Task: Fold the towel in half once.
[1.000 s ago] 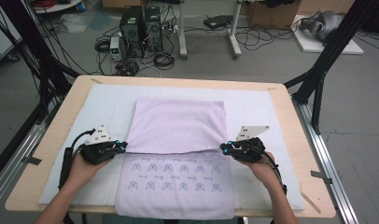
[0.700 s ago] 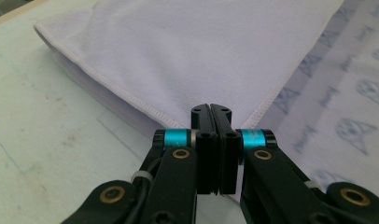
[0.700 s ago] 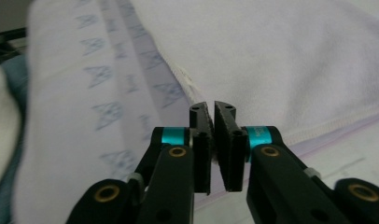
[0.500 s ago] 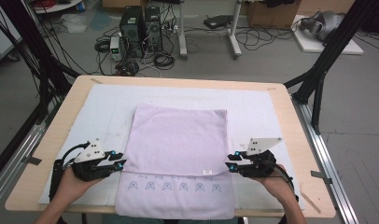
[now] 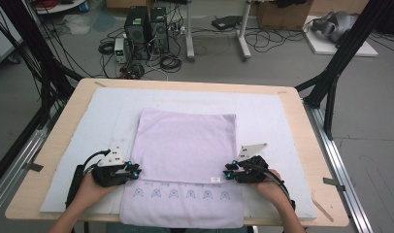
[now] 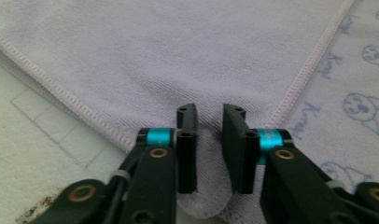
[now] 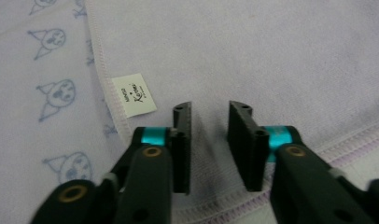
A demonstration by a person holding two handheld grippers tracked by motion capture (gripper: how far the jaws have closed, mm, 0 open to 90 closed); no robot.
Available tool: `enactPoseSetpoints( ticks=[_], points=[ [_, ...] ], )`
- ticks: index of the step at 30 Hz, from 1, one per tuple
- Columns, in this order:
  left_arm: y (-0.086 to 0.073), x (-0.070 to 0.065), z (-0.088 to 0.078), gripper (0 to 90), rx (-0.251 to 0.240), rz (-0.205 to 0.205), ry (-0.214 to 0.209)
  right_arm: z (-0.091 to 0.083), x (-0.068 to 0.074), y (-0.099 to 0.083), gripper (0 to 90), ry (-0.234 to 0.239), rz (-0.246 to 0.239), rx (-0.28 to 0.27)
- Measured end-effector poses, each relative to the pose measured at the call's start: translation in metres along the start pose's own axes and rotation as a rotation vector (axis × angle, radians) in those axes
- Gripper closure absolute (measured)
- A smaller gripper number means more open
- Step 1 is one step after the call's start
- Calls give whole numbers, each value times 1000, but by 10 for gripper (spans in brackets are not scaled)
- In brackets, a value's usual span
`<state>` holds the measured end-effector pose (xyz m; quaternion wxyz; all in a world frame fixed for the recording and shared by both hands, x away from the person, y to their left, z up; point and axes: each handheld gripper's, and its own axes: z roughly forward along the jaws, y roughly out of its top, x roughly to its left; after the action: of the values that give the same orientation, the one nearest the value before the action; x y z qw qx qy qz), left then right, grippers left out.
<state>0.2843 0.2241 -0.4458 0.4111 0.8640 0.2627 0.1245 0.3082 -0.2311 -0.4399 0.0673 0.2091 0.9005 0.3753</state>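
Observation:
A lilac towel lies folded on the table, its upper flap ending just above a strip of printed cartoon faces at the near edge. My left gripper rests at the flap's near left corner. In the left gripper view its jaws stand a little apart, having just been closing, with towel fabric lying between them, not pinched. My right gripper sits at the near right corner beside a white label. Its jaws, also just closing, are slightly apart over the flap.
The towel lies on a white mat that covers most of the wooden table. Black frame posts stand at the far left and right corners. Computers and cables sit on the floor beyond the table.
Both grippers came toward the near edge and sank to the table, drawing the flap over most of the printed part. Their jaws, shut on the flap corners before, now stand apart.

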Motion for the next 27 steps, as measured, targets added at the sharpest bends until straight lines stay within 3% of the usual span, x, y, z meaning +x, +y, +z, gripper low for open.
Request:
enactPoseSetpoints(
  ticks=[4,8,11,15,23,27],
  points=[
    [1,-1,0,863,3,3,3,1,2,2,860,8,-19,2],
    [4,-2,-5,875,-8,2,11,-4,2,2,869,2,-22,-20],
    [8,-3,-15,876,-43,-3,19,-12,4,5,871,5,-23,-51],
    [14,-9,-27,877,-65,11,21,-24,12,14,871,9,-52,-87],
    [8,-39,-60,878,-94,42,5,-53,39,15,872,59,-119,-122],
    [3,-56,-72,873,-87,69,-38,-66,54,7,859,151,-132,-138]
  ],
)
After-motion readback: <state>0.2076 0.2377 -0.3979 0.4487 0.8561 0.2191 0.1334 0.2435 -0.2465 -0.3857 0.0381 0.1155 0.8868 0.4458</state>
